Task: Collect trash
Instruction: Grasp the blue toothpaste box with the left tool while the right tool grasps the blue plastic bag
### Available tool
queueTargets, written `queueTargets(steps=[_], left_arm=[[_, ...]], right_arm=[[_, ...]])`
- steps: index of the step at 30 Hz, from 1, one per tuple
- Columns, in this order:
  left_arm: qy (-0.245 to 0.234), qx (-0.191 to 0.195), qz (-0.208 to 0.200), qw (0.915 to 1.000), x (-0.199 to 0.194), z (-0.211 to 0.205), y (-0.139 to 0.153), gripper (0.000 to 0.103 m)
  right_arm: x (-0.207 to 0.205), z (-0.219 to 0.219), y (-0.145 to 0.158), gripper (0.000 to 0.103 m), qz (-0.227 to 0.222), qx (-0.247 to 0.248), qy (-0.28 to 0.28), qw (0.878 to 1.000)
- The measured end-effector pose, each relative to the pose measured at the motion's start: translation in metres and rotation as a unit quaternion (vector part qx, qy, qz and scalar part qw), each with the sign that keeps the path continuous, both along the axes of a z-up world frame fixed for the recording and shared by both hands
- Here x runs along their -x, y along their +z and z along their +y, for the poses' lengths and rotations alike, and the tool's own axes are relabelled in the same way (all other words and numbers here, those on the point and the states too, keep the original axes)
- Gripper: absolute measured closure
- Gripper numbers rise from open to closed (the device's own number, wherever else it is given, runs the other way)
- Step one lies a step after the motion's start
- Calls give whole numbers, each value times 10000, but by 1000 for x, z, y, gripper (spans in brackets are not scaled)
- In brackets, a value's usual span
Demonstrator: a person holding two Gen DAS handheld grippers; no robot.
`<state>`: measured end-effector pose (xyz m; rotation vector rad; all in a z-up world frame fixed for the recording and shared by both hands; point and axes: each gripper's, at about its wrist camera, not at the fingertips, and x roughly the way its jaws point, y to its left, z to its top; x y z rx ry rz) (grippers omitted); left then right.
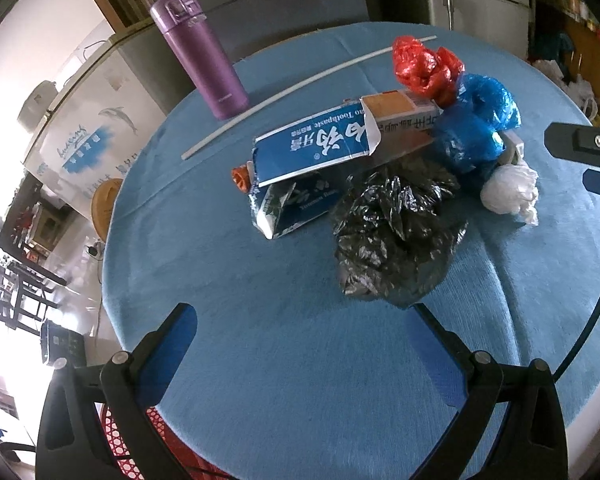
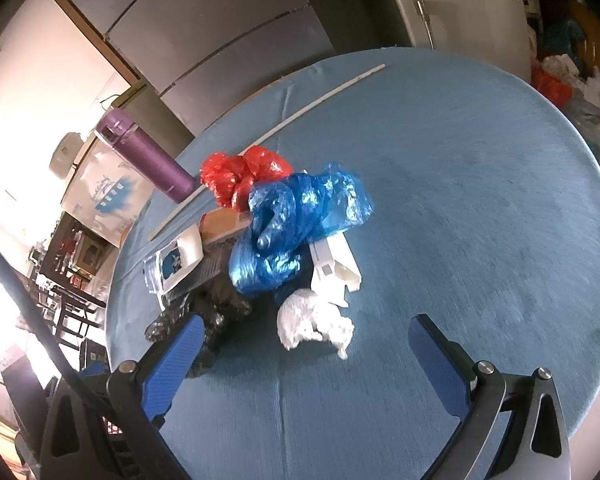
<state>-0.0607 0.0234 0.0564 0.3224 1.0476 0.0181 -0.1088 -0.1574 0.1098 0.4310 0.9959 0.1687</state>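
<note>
A pile of trash lies mid-table on the blue cloth: a black plastic bag (image 1: 396, 236), a blue toothpaste box (image 1: 312, 148), a crumpled blue bag (image 1: 476, 128), a red bag (image 1: 424, 66), a white wad (image 1: 510, 190) and a small carton (image 1: 288, 208). My left gripper (image 1: 304, 320) is open and empty, just short of the black bag. My right gripper (image 2: 308, 336) is open and empty, its fingers either side of the white wad (image 2: 312, 322), with the blue bag (image 2: 296, 224), red bag (image 2: 240, 176) and black bag (image 2: 204, 320) beyond.
A purple flask (image 1: 204, 56) stands at the table's far left edge; in the right wrist view the flask (image 2: 148, 160) shows too. A long white stick (image 1: 300, 88) lies across the far side. A red basket (image 1: 120, 436) sits below the near edge. Cabinets stand behind.
</note>
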Motion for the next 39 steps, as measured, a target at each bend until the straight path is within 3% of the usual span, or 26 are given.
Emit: queueTargets(steps=[25,34,39], left_arm=[[-364,-80,164,9992,-23,-35,-1,0],[240,430,113,9987,-50,36,21,0],[659,1102,337,9911,-62,84,25,0]], right_arm=[[-28,-27,0,0,-146,-315,-242,9991],[-48,-47,-1,12,-118,-1151,-275,9929],[-58,-36,-11,13,28,-1268,-137,9918]])
